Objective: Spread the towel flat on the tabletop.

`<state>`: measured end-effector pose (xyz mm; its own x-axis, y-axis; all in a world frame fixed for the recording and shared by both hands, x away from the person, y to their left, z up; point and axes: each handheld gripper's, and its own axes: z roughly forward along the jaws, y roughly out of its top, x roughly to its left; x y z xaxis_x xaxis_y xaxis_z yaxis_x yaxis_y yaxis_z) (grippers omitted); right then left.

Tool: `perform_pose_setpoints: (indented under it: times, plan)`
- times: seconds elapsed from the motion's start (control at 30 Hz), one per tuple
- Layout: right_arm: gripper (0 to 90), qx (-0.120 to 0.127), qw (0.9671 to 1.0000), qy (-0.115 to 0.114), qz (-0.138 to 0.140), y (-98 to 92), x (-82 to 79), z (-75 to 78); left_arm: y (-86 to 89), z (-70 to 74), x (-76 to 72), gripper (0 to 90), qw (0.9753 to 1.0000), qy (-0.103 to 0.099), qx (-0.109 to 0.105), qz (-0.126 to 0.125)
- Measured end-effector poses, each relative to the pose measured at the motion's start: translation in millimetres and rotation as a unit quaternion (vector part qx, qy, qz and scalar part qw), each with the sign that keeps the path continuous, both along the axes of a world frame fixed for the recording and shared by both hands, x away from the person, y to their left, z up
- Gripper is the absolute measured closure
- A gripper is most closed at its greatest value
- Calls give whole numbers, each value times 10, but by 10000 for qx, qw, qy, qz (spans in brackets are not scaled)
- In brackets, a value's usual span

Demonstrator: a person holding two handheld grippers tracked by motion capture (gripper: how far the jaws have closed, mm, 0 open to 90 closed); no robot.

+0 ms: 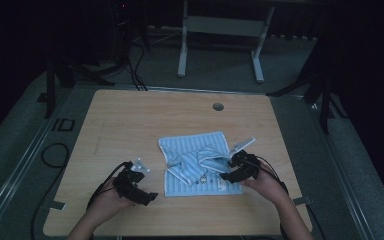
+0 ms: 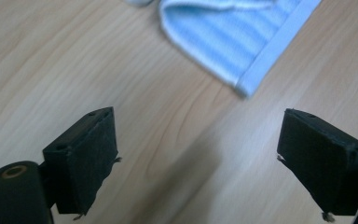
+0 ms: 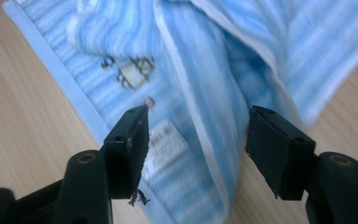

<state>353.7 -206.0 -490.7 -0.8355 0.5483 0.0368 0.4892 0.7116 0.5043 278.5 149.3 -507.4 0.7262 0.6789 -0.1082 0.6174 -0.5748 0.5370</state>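
A light blue striped towel (image 1: 200,165) lies crumpled and partly folded over itself in the middle of the wooden table (image 1: 130,120). My right gripper (image 1: 228,173) hovers at the towel's right edge, open, with a fold of blue cloth (image 3: 205,107) lying between its jaws and a white label (image 3: 165,144) just below. My left gripper (image 1: 150,196) is open over bare wood left of the towel. In the left gripper view the towel's hemmed corner (image 2: 249,86) lies ahead of the jaws, apart from them.
A round cable hole (image 1: 218,106) sits near the table's far edge. Black cables (image 1: 55,155) loop off the left side. A white desk frame (image 1: 220,30) and dark stands are on the floor beyond the table.
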Motion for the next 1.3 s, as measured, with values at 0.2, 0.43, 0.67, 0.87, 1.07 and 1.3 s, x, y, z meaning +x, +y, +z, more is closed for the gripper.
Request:
perform_pose_setpoints:
  times: [0.2,0.43,0.67,0.87,1.07,1.3]
  plan:
    - [427,-87,9998,29,180,258,99,2,-313,16,177,231,9995,-13,-130,-279]
    - [487,-261,9987,-18,430,550,192,-57,-711,-1,456,330,9992,-55,17,-403]
    - [583,-440,9974,-78,566,645,220,-121,-928,-72,652,451,9987,-70,249,-440]
    - [783,-654,9954,-155,680,692,227,-129,-1093,-166,763,587,9990,88,149,-423]
    - [886,-705,9949,-203,686,669,209,-109,-1108,-181,791,847,9994,-85,78,-319]
    - [889,-516,9963,-295,620,556,138,107,-988,139,690,877,9984,-313,-84,-467]
